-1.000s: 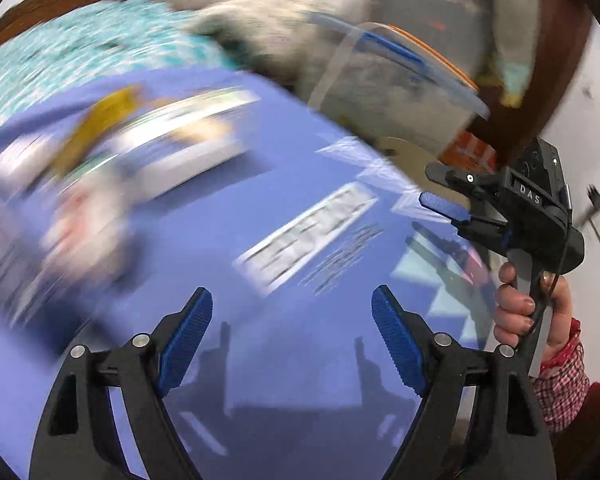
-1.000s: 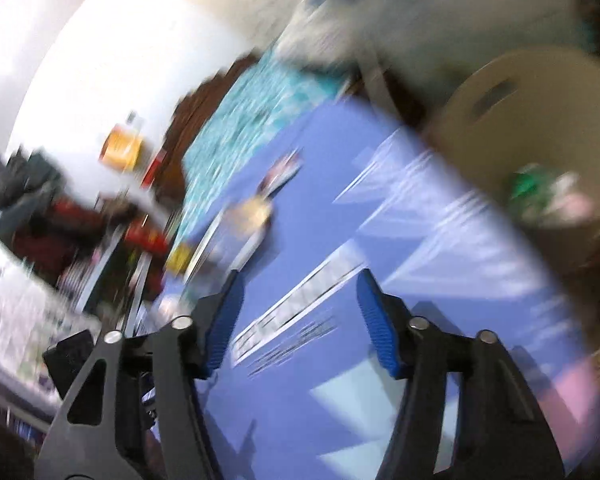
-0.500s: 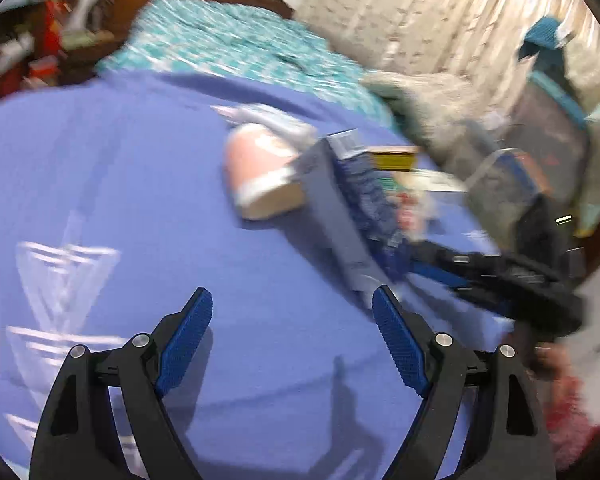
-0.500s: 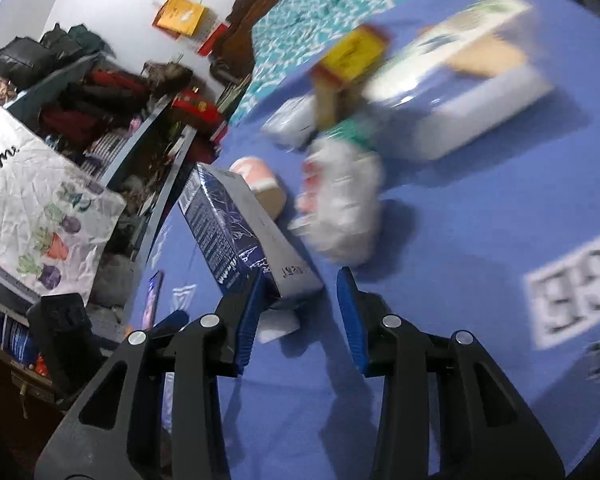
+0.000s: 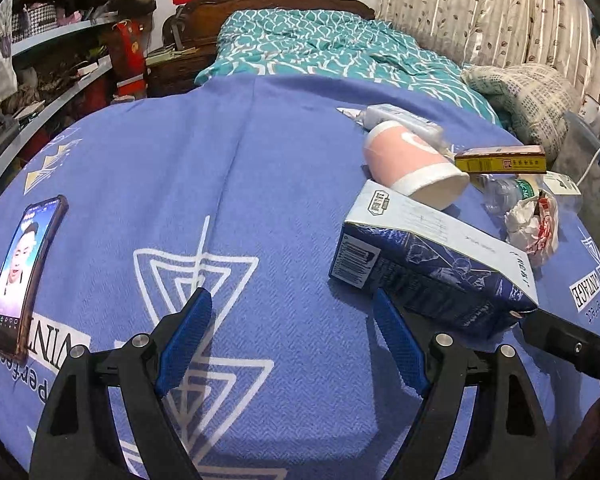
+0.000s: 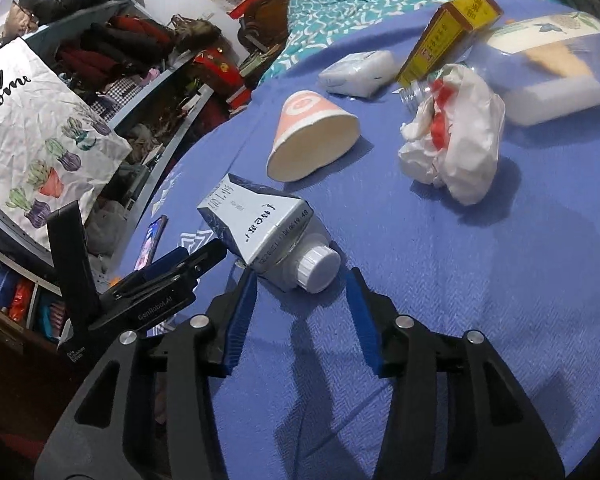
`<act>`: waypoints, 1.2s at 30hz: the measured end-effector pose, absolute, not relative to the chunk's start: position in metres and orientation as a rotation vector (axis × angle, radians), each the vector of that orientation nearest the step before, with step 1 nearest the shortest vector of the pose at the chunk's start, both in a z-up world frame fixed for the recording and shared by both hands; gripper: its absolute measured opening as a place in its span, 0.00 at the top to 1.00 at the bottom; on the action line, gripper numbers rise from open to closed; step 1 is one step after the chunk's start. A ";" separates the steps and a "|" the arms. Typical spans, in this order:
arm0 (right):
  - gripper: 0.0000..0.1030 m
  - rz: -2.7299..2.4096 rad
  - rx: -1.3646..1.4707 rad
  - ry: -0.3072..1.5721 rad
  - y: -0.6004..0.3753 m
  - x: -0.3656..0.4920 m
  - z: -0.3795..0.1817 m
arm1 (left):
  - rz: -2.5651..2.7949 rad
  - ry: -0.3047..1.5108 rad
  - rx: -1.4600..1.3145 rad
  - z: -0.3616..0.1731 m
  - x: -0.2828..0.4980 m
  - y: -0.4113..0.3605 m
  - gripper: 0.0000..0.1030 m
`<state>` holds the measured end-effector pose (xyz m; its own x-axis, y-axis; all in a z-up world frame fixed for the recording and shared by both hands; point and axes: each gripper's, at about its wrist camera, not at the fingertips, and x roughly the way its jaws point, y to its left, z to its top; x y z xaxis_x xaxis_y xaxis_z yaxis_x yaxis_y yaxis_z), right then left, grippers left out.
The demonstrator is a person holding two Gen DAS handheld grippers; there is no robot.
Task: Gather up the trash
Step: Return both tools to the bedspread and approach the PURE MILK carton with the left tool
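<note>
A dark blue and white carton lies on its side on the blue blanket, its white cap toward me. My right gripper is low behind it, jaws opening, with the cap just between the fingertips and untouched. In the left wrist view the same carton lies ahead and to the right of my left gripper, which is open over bare blanket. Beyond the carton lie a pink paper cup, a crumpled white wrapper, a yellow box and a white packet.
A phone with its screen lit lies on the blanket at the left. A white box under clear plastic sits at the far right. A teal quilt covers the bed behind, and cluttered shelves run along the left.
Both views swung from the blanket's bin side round to the trash pile and came to rest. My right gripper closed in on the carton's cap; its jaws narrowed, then widened.
</note>
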<state>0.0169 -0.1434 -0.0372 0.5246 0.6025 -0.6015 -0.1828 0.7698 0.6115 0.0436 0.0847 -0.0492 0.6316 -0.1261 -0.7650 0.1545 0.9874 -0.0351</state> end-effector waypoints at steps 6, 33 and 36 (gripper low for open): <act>0.51 0.499 0.507 0.919 -0.142 0.013 -0.042 | -0.148 0.863 0.039 -0.052 0.043 0.080 0.19; 0.51 0.434 0.517 0.923 -0.159 0.035 -0.041 | -0.135 0.872 0.023 -0.052 0.039 0.081 0.19; 0.51 0.486 0.466 0.932 -0.141 0.027 -0.038 | -0.132 0.876 0.014 -0.053 0.040 0.082 0.19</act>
<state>0.0274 -0.1412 -0.0382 0.5063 0.5795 -0.6386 -0.1915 0.7976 0.5720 0.0395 0.0823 -0.0529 0.6329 -0.1094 -0.7665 0.1207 0.9918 -0.0419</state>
